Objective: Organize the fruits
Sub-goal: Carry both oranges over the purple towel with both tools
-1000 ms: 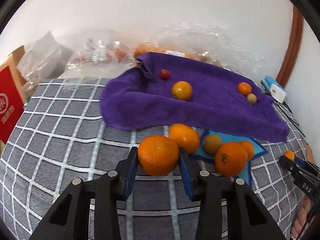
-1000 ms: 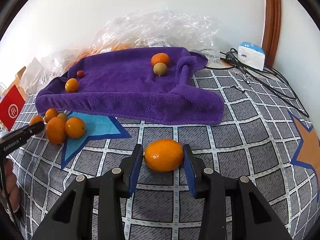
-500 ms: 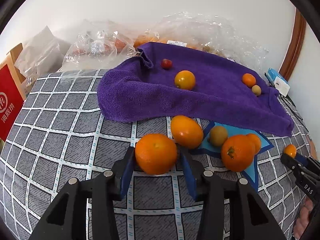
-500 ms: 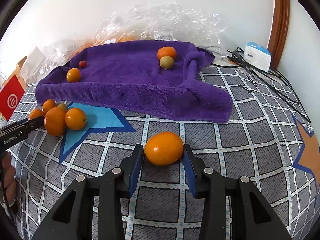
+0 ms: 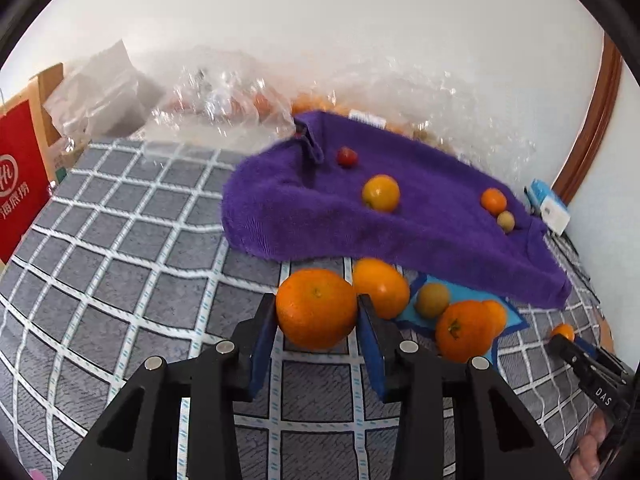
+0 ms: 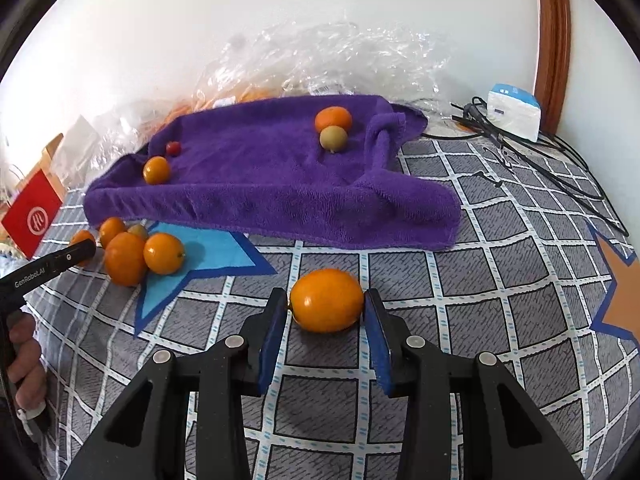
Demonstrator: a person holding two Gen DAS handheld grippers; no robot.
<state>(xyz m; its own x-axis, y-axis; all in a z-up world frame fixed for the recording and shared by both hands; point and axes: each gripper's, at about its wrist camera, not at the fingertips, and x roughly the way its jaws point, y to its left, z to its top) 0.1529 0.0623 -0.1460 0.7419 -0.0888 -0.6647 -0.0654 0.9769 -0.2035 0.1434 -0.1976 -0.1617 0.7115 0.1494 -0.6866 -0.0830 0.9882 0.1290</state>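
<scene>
My left gripper [image 5: 317, 312] is shut on a large orange [image 5: 316, 308], held just above the checked cloth. Next to it lie an orange [image 5: 382, 286], a small brownish fruit [image 5: 433, 300] and a stemmed orange [image 5: 464, 330] on a blue star patch. My right gripper [image 6: 326, 304] is shut on an oval orange fruit [image 6: 326, 300]. The purple towel [image 6: 260, 184] carries a small orange [image 6: 156, 170], a red cherry tomato [image 6: 173, 148], an orange [image 6: 333, 119] and a green-brown fruit [image 6: 333, 139]. The left gripper's tip [image 6: 76, 254] shows in the right wrist view by the pile [image 6: 144, 252].
Clear plastic bags [image 6: 320, 64] with more fruit lie behind the towel against the wall. A red box [image 5: 18, 176] stands at the left. A white and blue box [image 6: 514, 110] and black cables [image 6: 540, 156] lie at the right. The checked cloth [image 6: 500, 300] covers the surface.
Both grippers keep their fruit. The left view has shifted left and tilted, so the towel and pile sit further right. The right gripper has lifted a little and drawn nearer the towel.
</scene>
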